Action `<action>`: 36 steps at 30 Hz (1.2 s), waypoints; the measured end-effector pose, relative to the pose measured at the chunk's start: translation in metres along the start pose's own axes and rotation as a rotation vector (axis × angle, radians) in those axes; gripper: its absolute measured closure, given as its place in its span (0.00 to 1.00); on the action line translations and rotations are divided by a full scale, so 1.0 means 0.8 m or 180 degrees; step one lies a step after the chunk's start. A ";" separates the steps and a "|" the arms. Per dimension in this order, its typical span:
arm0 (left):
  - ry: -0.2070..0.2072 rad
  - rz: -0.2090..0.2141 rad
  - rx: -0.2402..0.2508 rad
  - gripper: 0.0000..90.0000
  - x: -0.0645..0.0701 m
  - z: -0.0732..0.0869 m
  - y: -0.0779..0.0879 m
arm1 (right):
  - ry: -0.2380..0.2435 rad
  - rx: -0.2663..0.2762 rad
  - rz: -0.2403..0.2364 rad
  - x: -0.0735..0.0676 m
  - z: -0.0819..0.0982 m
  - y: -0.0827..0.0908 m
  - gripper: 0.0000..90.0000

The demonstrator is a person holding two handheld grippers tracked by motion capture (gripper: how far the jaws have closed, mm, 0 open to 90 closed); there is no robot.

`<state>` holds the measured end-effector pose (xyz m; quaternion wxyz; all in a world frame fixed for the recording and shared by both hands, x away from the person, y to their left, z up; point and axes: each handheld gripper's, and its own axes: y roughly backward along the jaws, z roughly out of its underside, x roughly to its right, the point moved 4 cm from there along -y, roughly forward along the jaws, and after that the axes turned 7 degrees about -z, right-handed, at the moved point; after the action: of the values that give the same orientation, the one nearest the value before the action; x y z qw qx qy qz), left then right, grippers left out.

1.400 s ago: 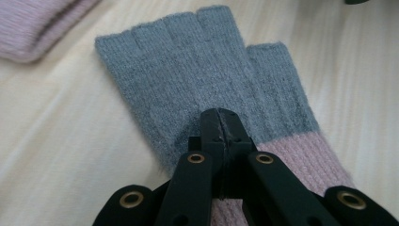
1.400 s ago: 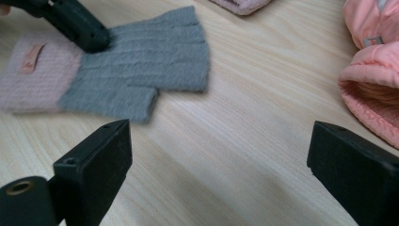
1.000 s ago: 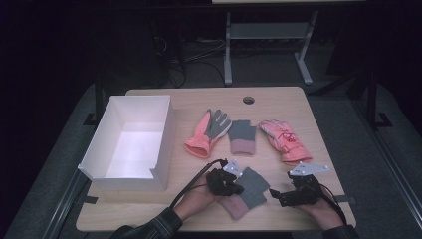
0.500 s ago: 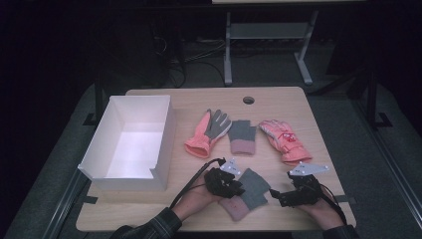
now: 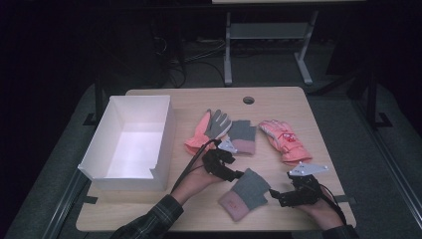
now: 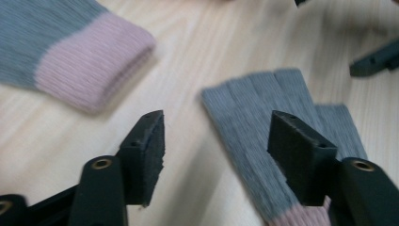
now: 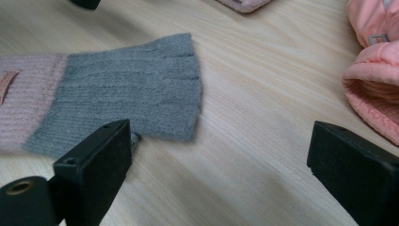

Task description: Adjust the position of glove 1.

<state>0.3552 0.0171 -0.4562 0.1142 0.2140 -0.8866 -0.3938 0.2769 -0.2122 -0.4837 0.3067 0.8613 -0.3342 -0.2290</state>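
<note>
Near fingerless glove [image 5: 244, 195] lies flat at table's [image 5: 308, 107] front edge between both empty grippers, left gripper [image 6: 214, 155] jaws just opened, right gripper [image 7: 221, 160] jaws wide; best pinch its cuff squarely before lifting toward white box [image 5: 97, 157].

- Grey knitted fingerless glove with pink cuff [image 6: 277, 155]: cuff cut off by the left gripper view's lower edge.
- Coral padded glove [image 7: 374, 70]: cropped at the right gripper view's right edge.
</note>
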 end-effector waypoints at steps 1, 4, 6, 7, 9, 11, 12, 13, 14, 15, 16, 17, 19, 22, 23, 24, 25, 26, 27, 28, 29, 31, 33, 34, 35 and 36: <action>-0.0013 -0.0009 0.0004 0.38 -0.003 -0.003 -0.001 | 0.0005 0.0001 0.0002 0.000 0.000 0.000 0.07; 0.0037 -0.0035 0.0043 0.41 -0.013 -0.011 -0.004 | 0.0001 0.0002 0.0000 -0.001 0.000 0.000 0.07; 0.0008 -0.0085 0.0074 0.55 -0.020 -0.017 -0.006 | 0.0000 0.0005 -0.0001 -0.001 0.000 0.000 0.07; 0.0021 -0.0113 0.0099 0.61 -0.024 -0.021 -0.008 | -0.0004 0.0009 -0.0003 -0.001 0.000 0.000 0.07; 0.0087 -0.0121 0.0128 0.75 -0.032 -0.029 -0.011 | -0.0002 0.0003 -0.0003 -0.001 0.000 0.001 0.07; 0.0151 -0.0172 0.0193 0.87 -0.040 -0.037 -0.016 | -0.0002 0.0004 -0.0007 -0.001 0.000 0.001 0.07; 0.0157 -0.0181 0.0177 0.92 -0.045 -0.040 -0.017 | -0.0003 0.0004 -0.0009 -0.001 0.000 0.001 0.07; 0.0168 -0.0187 0.0182 0.95 -0.049 -0.043 -0.020 | -0.0007 0.0004 -0.0011 -0.001 0.000 0.001 0.07; 0.0184 -0.0201 0.0182 0.99 -0.053 -0.047 -0.023 | -0.0003 0.0004 -0.0009 -0.001 0.000 0.001 0.07; 0.0214 -0.0212 0.0175 0.99 -0.056 -0.050 -0.027 | -0.0002 0.0007 -0.0013 -0.001 0.000 0.001 0.07; 0.0232 -0.0196 0.0168 0.99 -0.058 -0.053 -0.030 | -0.0005 0.0011 -0.0016 -0.001 -0.001 0.001 0.07; 0.0223 -0.0219 0.0185 1.00 -0.061 -0.056 -0.034 | -0.0013 0.0013 -0.0019 -0.002 -0.001 0.001 0.07; 0.0239 -0.0227 0.0153 1.00 -0.064 -0.061 -0.042 | -0.0010 0.0015 -0.0023 -0.002 -0.001 0.001 0.07; 0.0289 -0.0230 0.0143 1.00 -0.069 -0.067 -0.055 | -0.0010 0.0015 -0.0027 -0.002 -0.001 0.001 0.07; 0.0329 -0.0218 0.0157 1.00 -0.069 -0.069 -0.059 | -0.0005 0.0013 -0.0028 -0.002 -0.001 0.001 0.07; 0.0286 -0.0208 0.0128 1.00 -0.070 -0.069 -0.064 | -0.0005 0.0014 -0.0028 -0.002 -0.001 0.001 0.07; 0.0251 -0.0206 0.0090 1.00 -0.070 -0.069 -0.069 | 0.0007 0.0019 -0.0027 -0.002 -0.001 0.001 0.07; 0.0277 -0.0212 0.0097 1.00 -0.069 -0.070 -0.075 | 0.0023 0.0027 -0.0024 -0.001 -0.001 0.001 0.07; 0.0256 -0.0201 0.0074 1.00 -0.069 -0.070 -0.081 | 0.0028 0.0028 -0.0025 -0.001 -0.001 0.001 0.07; 0.0261 -0.0203 0.0068 1.00 -0.068 -0.071 -0.086 | 0.0023 0.0030 -0.0029 -0.002 -0.001 0.001 0.07; 0.0249 -0.0186 0.0046 1.00 -0.068 -0.070 -0.090 | 0.0021 0.0029 -0.0032 -0.002 -0.001 0.001 0.07; 0.0255 -0.0174 -0.0025 1.00 -0.065 -0.069 -0.098 | 0.0026 0.0033 -0.0030 -0.002 -0.001 0.001 0.07; 0.0202 -0.0176 -0.0089 1.00 -0.064 -0.067 -0.102 | 0.0031 0.0037 -0.0033 -0.002 -0.001 0.001 0.07; 0.0227 -0.0165 -0.0081 1.00 -0.063 -0.066 -0.101 | 0.0029 0.0038 -0.0033 -0.002 -0.001 0.001 0.07; 0.0241 -0.0148 -0.0069 1.00 -0.063 -0.066 -0.101 | 0.0032 0.0042 -0.0034 -0.001 -0.001 0.001 0.07; 0.0255 -0.0144 -0.0058 1.00 -0.063 -0.065 -0.100 | 0.0017 0.0035 -0.0035 -0.002 -0.001 0.001 0.07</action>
<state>0.4420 -0.0410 -0.4828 0.1426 0.2484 -0.8727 -0.3955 0.2761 -0.2116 -0.4824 0.3016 0.8654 -0.3299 -0.2265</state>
